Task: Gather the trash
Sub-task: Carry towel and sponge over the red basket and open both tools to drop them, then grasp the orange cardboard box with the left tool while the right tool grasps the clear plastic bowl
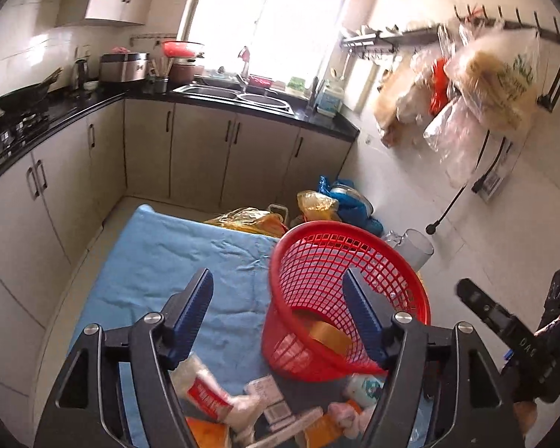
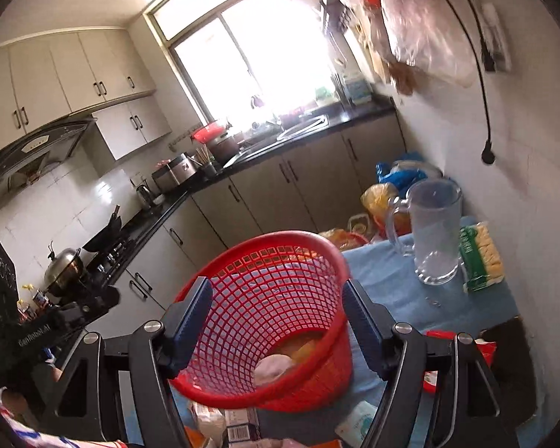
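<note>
A red mesh basket point(image 1: 347, 298) stands on a table with a blue cloth point(image 1: 175, 261); it also shows in the right wrist view point(image 2: 272, 321). Inside lie an orange-brown wrapper point(image 1: 328, 336) and a pale crumpled piece point(image 2: 274, 367). Several loose wrappers and packets point(image 1: 212, 399) lie on the cloth in front of the basket. My left gripper point(image 1: 280, 321) is open and empty above the trash, left of the basket. My right gripper point(image 2: 276, 321) is open and empty, jaws either side of the basket in view, above it. The right gripper also shows in the left wrist view point(image 1: 504, 328).
A glass mug point(image 2: 433, 231) and a green snack packet point(image 2: 481, 257) stand on the cloth by the right wall. Plastic bags point(image 1: 317, 205) pile beyond the table. Counters with sink point(image 1: 239, 93) and stove point(image 1: 22, 112) run behind and left. Bags hang from a wall rack point(image 1: 485, 74).
</note>
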A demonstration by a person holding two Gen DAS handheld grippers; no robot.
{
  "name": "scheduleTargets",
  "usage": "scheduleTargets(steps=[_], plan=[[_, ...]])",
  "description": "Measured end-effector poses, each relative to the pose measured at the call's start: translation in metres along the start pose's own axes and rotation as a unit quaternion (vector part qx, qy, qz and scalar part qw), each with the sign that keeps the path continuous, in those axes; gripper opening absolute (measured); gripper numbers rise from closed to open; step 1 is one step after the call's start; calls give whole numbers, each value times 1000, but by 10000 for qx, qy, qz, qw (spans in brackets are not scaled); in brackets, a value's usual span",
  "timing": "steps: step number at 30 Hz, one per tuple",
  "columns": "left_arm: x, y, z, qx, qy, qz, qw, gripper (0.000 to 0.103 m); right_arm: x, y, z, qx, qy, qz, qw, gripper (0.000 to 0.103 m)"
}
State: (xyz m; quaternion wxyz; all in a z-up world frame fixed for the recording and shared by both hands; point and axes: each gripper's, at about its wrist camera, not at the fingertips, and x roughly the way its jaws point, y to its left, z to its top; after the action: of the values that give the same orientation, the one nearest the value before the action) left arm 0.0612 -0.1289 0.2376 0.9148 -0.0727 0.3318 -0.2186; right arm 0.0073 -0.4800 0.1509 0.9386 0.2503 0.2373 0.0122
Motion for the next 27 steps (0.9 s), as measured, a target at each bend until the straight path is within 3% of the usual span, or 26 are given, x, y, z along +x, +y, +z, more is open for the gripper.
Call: scheduleTargets(steps=[5,11,20,27], plan=[[-41,27,-31,-35,-103,281,9995,79,-44,-7,-12,-70,-37,-74,9999,79],[-58,65,-91,-17,215,481,9986,82,-86,-37,-52,-131,365,-298,9988,83],[-25,113,-171,-556,1054,447,9919,82,-99,-97,-133,-35,1224,-720,9899,84],[17,136,-197,-1152,1516,298,9813,82,-89,-127,-158,426,1444,-664,9864,84]])
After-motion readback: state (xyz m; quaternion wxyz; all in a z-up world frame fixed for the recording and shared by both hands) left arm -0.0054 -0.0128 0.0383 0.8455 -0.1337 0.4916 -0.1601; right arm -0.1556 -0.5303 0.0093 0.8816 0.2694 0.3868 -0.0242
